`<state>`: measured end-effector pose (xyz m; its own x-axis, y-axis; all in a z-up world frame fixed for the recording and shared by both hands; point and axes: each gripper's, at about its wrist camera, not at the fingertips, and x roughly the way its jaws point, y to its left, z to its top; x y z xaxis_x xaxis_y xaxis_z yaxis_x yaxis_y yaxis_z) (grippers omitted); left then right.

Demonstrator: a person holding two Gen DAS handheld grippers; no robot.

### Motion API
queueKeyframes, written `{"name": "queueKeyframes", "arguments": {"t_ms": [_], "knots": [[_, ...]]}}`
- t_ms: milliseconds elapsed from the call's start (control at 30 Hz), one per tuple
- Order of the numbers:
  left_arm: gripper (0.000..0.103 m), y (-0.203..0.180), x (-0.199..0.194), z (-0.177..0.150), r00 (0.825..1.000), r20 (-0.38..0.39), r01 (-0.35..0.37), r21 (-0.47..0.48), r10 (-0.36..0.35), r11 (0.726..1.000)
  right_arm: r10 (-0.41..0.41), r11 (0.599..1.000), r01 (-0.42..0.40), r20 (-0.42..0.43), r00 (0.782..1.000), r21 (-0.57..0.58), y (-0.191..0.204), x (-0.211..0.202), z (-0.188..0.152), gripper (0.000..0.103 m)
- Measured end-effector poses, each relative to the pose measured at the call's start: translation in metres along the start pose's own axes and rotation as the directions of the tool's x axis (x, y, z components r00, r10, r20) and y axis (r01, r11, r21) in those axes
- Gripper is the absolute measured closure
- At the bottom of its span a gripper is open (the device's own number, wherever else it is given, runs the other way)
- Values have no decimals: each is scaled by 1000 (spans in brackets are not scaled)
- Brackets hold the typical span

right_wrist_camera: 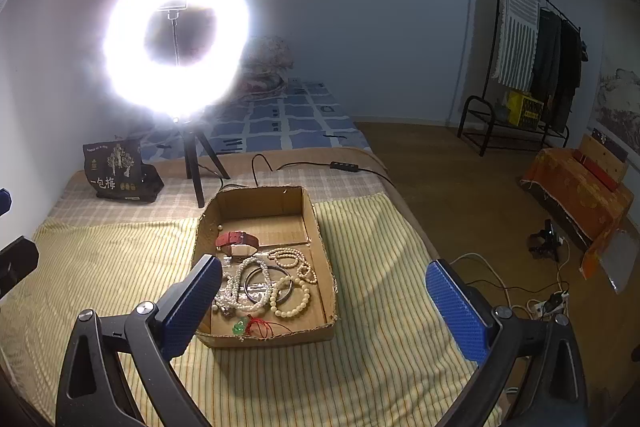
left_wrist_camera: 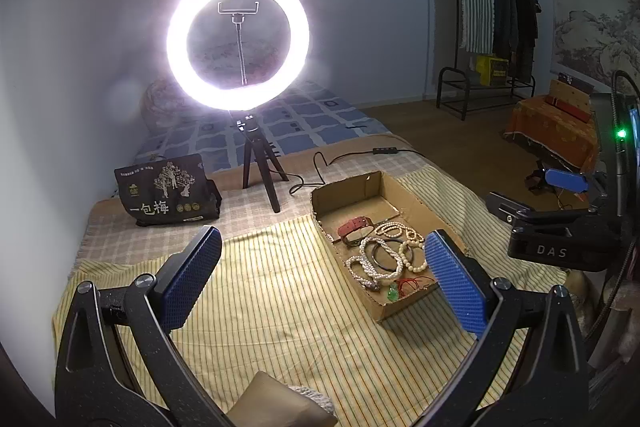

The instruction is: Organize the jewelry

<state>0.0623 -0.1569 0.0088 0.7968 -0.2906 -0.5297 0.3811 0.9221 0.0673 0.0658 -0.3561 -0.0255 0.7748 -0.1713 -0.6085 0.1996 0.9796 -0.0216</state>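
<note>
A shallow brown cardboard box (right_wrist_camera: 320, 239) lies on the yellow striped cloth (right_wrist_camera: 120, 259) that covers the bed, and all the jewelry sits inside it. A red leather-strap watch (right_wrist_camera: 236, 243) rests toward the far half of the box; nearer the camera lie a white pearl strand (right_wrist_camera: 236, 287), a dark round bangle (right_wrist_camera: 266, 285), a cream beaded bracelet (right_wrist_camera: 294, 301) overlapping the bangle's edge, and a smaller cream bead string (right_wrist_camera: 290, 259) just beyond. At the near wall a green pendant on red cord (right_wrist_camera: 248, 327) lies by itself.

The left gripper (left_wrist_camera: 322, 281) hovers above bare cloth beside the box, its jaws spread wide and holding nothing — the right blue pad hides part of the box's near corner. The right gripper (right_wrist_camera: 324, 303) hangs over the box's near end, jaws likewise wide and empty.

Behind the box a lit white ring light on a black tripod (left_wrist_camera: 238, 39) stands on the checked blanket, with a black printed snack bag (left_wrist_camera: 166, 191) beside it.
</note>
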Motion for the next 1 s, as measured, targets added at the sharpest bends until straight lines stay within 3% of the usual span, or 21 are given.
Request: {"name": "queueKeyframes", "arguments": {"t_ms": [1000], "knots": [[0,-5,-1,-3,1000,-14,16,13,-15,1000,5,1000,-5,-17,1000,2,-1,3,-3,0]]}}
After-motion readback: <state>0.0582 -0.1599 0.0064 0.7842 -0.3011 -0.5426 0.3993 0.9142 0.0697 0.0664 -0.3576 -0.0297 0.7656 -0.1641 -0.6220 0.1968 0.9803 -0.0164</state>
